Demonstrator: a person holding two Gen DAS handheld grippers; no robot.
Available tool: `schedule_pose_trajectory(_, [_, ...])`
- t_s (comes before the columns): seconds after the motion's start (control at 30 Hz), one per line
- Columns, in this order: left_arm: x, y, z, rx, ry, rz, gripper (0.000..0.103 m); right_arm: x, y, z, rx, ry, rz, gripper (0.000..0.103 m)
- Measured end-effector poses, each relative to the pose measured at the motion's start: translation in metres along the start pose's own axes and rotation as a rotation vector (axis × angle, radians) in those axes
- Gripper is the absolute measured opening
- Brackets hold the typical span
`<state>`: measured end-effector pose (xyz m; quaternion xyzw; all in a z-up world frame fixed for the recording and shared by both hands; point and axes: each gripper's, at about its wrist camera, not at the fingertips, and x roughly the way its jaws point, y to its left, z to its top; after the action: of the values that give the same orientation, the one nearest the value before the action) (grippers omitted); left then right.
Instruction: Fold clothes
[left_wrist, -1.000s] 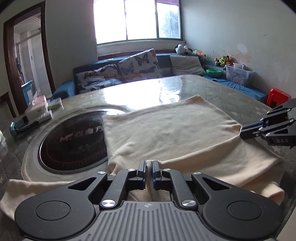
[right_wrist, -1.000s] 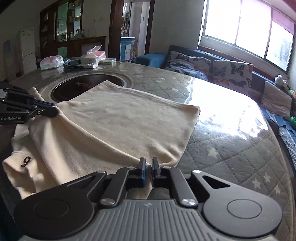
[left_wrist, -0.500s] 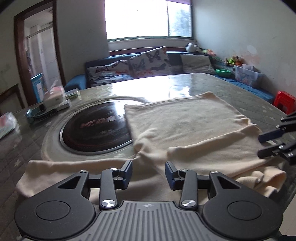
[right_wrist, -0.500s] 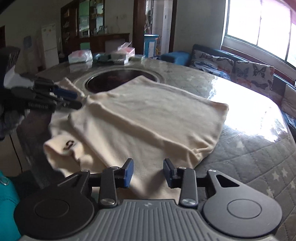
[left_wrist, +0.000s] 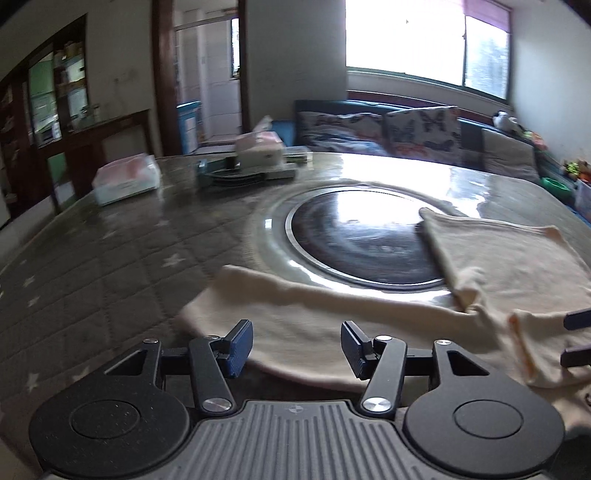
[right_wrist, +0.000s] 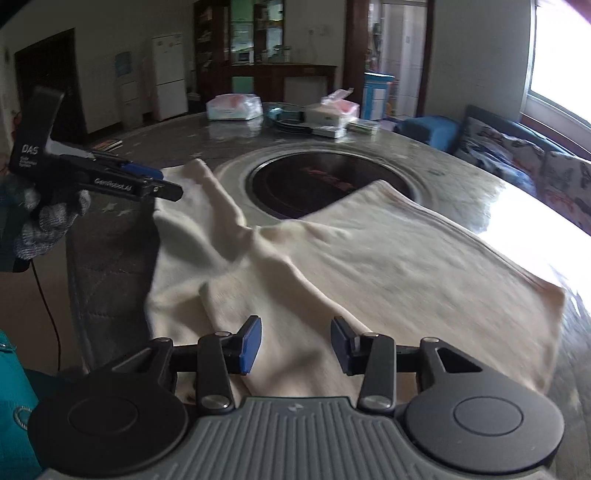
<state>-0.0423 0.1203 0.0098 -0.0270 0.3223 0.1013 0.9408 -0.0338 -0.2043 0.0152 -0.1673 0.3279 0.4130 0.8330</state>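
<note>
Your cream garment (right_wrist: 369, 266) lies partly folded on the desk (left_wrist: 110, 251), one edge over the dark round inset (left_wrist: 354, 240). Your left gripper (left_wrist: 296, 345) and right gripper (right_wrist: 295, 345) both hover with fingers spread wide, holding nothing.

Both wrist views look low and close across the tabletop (left_wrist: 110, 243), the left toward the window and doorway, the right toward the cabinets, sharing the cream garment (right_wrist: 369, 266) and dark round inset (left_wrist: 354, 236).
</note>
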Motion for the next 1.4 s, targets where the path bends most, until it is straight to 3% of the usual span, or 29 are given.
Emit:
schedule_pose_trajectory(0.1, [0.006, 0.015, 0.001, -0.051, 0.017, 0.039, 0.058, 0.014, 0.008, 0.01, -0.035, 0.002, 0.032, 0.048])
schedule_pose_trajectory(0.27, [0.018, 0.037, 0.002, -0.147, 0.048, 0.103, 0.058, 0.028, 0.011, 0.018, -0.043, 0.002, 0.054, 0.048])
schedule_pose_trajectory(0.47, [0.025, 0.047, 0.005, -0.236, 0.039, 0.1, 0.053, 0.013, 0.008, 0.017, -0.035, -0.018, 0.022, 0.049])
schedule_pose_trajectory(0.57, [0.026, 0.049, 0.007, -0.269, 0.029, 0.103, 0.018, 0.0, 0.004, 0.014, -0.019, -0.038, -0.001, 0.049])
schedule_pose_trajectory(0.63, [0.026, 0.05, 0.008, -0.293, 0.021, 0.101, 0.008, -0.009, 0.0, 0.01, 0.002, -0.051, -0.025, 0.049])
schedule_pose_trajectory(0.7, [0.018, 0.048, 0.014, -0.307, -0.011, 0.076, 0.005, -0.019, -0.003, 0.006, 0.024, -0.064, -0.049, 0.049])
schedule_pose_trajectory(0.83, [-0.014, 0.016, 0.033, -0.231, -0.111, -0.034, 0.005, -0.039, -0.013, -0.005, 0.078, -0.088, -0.099, 0.049])
schedule_pose_trajectory(1.07, [-0.062, -0.082, 0.056, -0.018, -0.219, -0.357, 0.005, -0.066, -0.034, -0.034, 0.202, -0.125, -0.187, 0.049])
schedule_pose_trajectory(1.27, [-0.077, -0.155, 0.047, 0.137, -0.217, -0.611, 0.005, -0.09, -0.053, -0.064, 0.314, -0.156, -0.261, 0.048])
schedule_pose_trajectory(1.4, [-0.07, -0.188, 0.03, 0.239, -0.136, -0.695, 0.011, -0.102, -0.061, -0.079, 0.372, -0.166, -0.298, 0.048])
